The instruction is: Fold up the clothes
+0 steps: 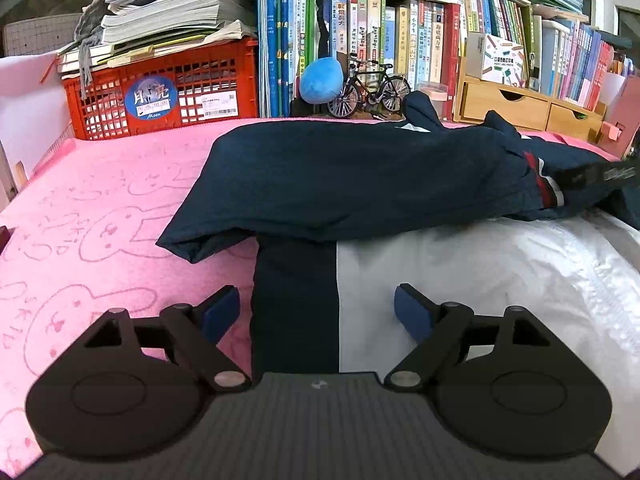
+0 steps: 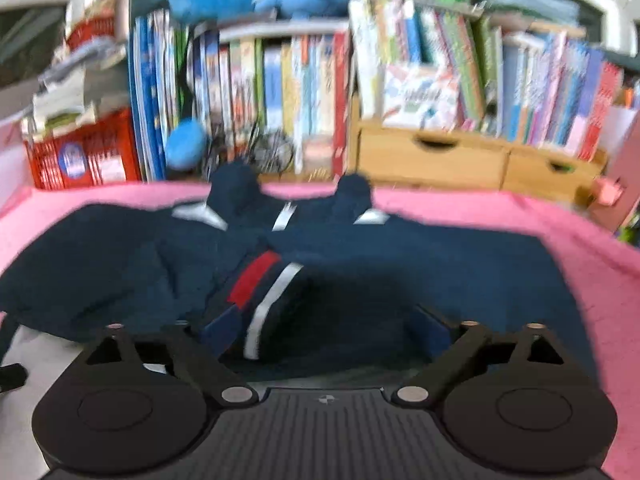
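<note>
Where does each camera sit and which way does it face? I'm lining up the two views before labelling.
Left wrist: rides the left gripper, facing the navy-and-white jacket on the pink rabbit-print towel; its spread fingers show.
Right wrist: rides the right gripper, low over the same jacket's striped cuff; blurred, fingers spread.
Shared: the jacket, towel, red plastic crate, wooden drawers and bookshelf.

A pink towel (image 1: 100, 208) printed with rabbit outlines covers the surface. A navy-and-white jacket (image 1: 360, 184) lies directly on it, one sleeve folded across the body, its white panel nearest the camera.
</note>
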Motion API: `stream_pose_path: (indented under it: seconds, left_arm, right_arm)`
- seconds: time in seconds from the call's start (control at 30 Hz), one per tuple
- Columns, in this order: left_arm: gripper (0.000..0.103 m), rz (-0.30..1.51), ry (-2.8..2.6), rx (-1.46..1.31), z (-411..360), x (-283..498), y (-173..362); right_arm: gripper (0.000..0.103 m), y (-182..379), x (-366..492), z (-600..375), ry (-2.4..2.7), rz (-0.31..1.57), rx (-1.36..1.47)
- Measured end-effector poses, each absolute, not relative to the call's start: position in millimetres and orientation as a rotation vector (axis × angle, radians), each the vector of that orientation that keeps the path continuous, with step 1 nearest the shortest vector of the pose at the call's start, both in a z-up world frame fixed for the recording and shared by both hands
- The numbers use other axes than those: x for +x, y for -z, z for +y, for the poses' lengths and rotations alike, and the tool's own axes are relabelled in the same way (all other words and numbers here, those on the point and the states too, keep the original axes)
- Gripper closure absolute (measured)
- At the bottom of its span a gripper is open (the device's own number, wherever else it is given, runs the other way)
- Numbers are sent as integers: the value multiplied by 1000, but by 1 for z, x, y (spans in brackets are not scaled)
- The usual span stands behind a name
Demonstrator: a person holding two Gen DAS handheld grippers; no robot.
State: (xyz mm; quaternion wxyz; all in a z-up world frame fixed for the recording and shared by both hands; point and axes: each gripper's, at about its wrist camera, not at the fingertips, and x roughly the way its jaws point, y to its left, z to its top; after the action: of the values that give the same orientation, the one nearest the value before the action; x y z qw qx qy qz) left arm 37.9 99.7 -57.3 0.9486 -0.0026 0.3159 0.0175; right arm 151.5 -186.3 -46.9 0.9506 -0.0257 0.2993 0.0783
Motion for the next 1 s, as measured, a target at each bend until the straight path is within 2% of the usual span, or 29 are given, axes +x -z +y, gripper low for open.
stream_pose_path:
  seconds: [0.03, 0.07, 0.1, 0.13, 0.17, 0.2, 0.37, 0.47, 0.53, 0.57, 0.6, 0.67, 0.7, 0.77, 0.8, 0.83, 0.87, 0.9, 0.97, 1.0]
  left_arm:
    - [17, 642, -36, -5, 100, 38, 57]
    - [17, 642, -37, -5, 99, 37, 57]
    - [17, 641, -38, -6, 99, 37, 57]
    - [17, 641, -38, -6, 99, 37, 57]
    - [17, 641, -39, -7, 99, 37, 57]
    - [17, 640, -40, -6, 99, 37, 57]
    - [17, 633, -38, -35, 103, 36, 58]
    - [16, 628, -30, -54, 106, 35, 58]
    - [16, 625, -23, -63, 108, 34, 58]
    - [16, 623, -20, -68, 109, 33, 58]
    - [16, 621, -18, -73, 110, 33, 58]
    - [15, 620, -15, -77, 111, 33, 58]
    - [15, 620, -14, -79, 111, 33, 58]
    - [15, 621, -13, -76, 111, 33, 58]
    - [15, 622, -14, -72, 110, 33, 58]
    - [15, 622, -15, -69, 110, 33, 58]
    - [15, 621, -14, -70, 111, 32, 58]
    - [15, 620, -12, -74, 112, 32, 58]
    - [15, 617, -7, -86, 114, 31, 58]
    - [14, 617, -6, -89, 114, 31, 58]
  right_arm:
    - [6, 53, 160, -182, -149, 638, -45]
    - [16, 55, 164, -178, -159, 660, -15]
    - [42, 53, 165, -176, -194, 664, 37]
    - [53, 51, 166, -174, -229, 670, 81]
    - [76, 45, 168, -169, -263, 677, 103]
    - [83, 39, 172, -162, -294, 681, 114]
    - [83, 15, 196, -97, -413, 686, 78]
    - [83, 19, 208, -45, -582, 773, 76]
    - [80, 18, 204, -26, -684, 780, 90]
    - [67, 16, 200, -20, -707, 769, 82]
    - [46, 12, 194, -21, -678, 732, 46]
    - [20, 6, 181, -33, -542, 652, -43]
    - [13, 5, 175, -45, -439, 609, -90]
    - [11, 13, 174, -67, -270, 593, -148]
    - [12, 20, 176, -75, -220, 617, -162]
    - [33, 29, 182, -80, -221, 677, -157]
    - [69, 37, 186, -84, -230, 727, -146]
    - [77, 42, 187, -82, -246, 747, -135]
    - [84, 37, 187, -69, -275, 727, -135]
    - [85, 32, 188, -60, -304, 718, -120]
